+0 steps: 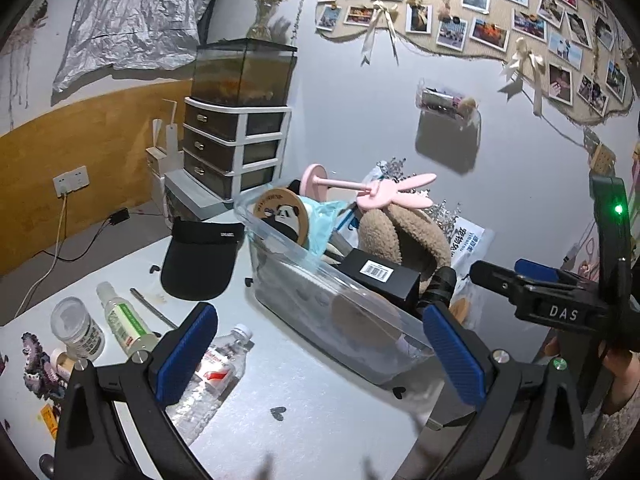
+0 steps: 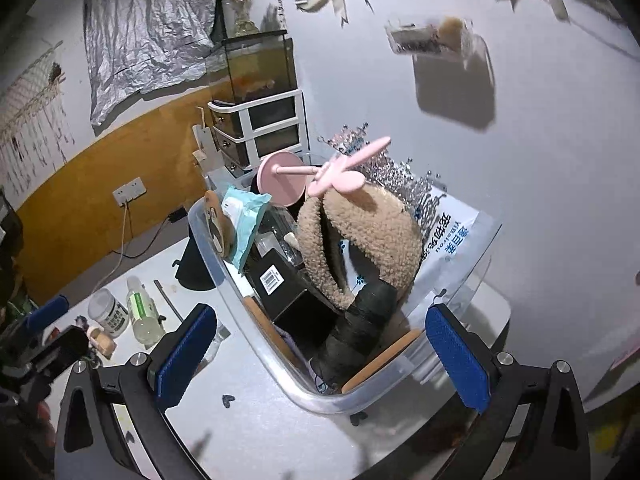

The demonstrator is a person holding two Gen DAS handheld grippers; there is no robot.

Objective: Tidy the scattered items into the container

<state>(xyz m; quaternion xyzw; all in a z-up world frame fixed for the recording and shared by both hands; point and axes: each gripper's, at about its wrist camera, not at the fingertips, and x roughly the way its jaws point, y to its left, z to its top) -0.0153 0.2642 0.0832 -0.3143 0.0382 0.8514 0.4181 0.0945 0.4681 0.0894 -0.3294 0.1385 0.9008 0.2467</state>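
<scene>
A clear plastic bin [image 1: 280, 240] [image 2: 208, 252] on the white table holds a pink rabbit stand [image 1: 376, 192] [image 2: 320, 172], a plush beige slipper [image 2: 360, 236], a black box [image 1: 380, 274] [image 2: 276, 280], a dark roll [image 2: 360, 328] and a panda coaster [image 1: 282, 214]. My left gripper [image 1: 320, 352] is open and empty, in front of the bin. My right gripper [image 2: 324, 356] is open and empty over the bin's near end. On the table lie a crushed water bottle [image 1: 212, 372], a sanitizer bottle [image 1: 124, 320] [image 2: 142, 312], a jar [image 1: 78, 330] [image 2: 108, 312], a pen [image 1: 154, 308] and a black visor cap [image 1: 200, 260].
A drawer unit [image 1: 236, 144] with a fish tank [image 1: 244, 72] stands behind the bin at the wall. A wall socket [image 1: 71, 180] with cables is at the left. A knitted piece [image 1: 36, 364] and a small bottle [image 1: 62, 360] lie at the table's left edge.
</scene>
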